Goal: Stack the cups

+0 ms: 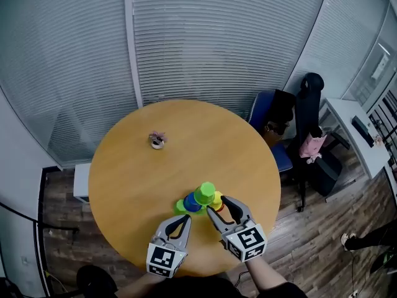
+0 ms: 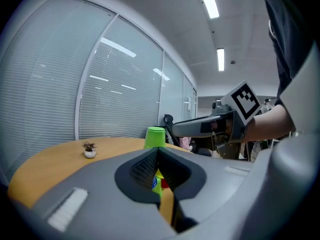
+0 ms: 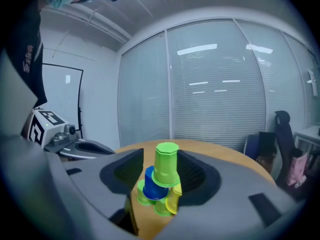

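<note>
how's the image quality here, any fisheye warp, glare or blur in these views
Head view: strong fisheye, the blinds bow outward; the table is evenly lit and sharp. Left gripper view: dark vignette in the corners, ceiling lights blown out and mirrored in the glass, the left claw fills the lower half. Right gripper view: same vignette, light streaks on the glass, cups crisp.

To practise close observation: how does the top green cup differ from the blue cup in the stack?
The top green cup is light green; the blue cup is dark blue. The top green cup crowns the stack; the blue cup sits a tier lower. In the right gripper view the top green cup shows whole, partly hiding the blue cup. Both stand upside down.
</note>
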### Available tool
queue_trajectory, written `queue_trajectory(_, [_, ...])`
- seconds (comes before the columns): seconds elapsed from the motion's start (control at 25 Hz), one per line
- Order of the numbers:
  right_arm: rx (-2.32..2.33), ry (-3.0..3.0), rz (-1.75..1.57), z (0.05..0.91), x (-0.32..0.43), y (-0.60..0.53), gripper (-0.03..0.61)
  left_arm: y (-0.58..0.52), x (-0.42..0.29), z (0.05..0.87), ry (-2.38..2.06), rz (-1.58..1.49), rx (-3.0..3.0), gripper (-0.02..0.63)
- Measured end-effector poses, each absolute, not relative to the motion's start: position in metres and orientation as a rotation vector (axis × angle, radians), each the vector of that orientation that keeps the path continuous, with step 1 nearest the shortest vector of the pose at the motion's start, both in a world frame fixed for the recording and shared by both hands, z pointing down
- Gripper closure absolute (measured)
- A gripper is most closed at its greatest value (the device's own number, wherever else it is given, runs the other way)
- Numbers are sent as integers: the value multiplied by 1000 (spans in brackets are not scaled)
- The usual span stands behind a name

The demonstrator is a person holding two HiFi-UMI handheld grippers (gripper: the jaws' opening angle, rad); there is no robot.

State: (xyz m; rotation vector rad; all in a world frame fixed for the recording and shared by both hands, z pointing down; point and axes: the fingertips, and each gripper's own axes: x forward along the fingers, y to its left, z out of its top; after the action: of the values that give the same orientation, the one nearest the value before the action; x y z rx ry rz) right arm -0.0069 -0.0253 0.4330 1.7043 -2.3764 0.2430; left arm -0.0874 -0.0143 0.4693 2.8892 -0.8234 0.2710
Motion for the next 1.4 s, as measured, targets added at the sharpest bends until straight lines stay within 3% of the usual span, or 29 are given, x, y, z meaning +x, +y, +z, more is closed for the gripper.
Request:
queue_trajectory(0.08, [1758,-2373,240,428,-8,-17,378,-12,-89,463,-787,268,2914,603])
queue_trajectory(0.24, [1800,-2401,234,419,-10,5,499,-5,-92,453,-779,245,2918,603])
queue_trajectory(0.36, [1796,-2424,231,417,-13,23,532,8,-94,450,-780,240,2913,603])
queue_trajectory(1.4, [1668,-2488,403,451,4,240,563,204,-91,460,-965,296,2842,603])
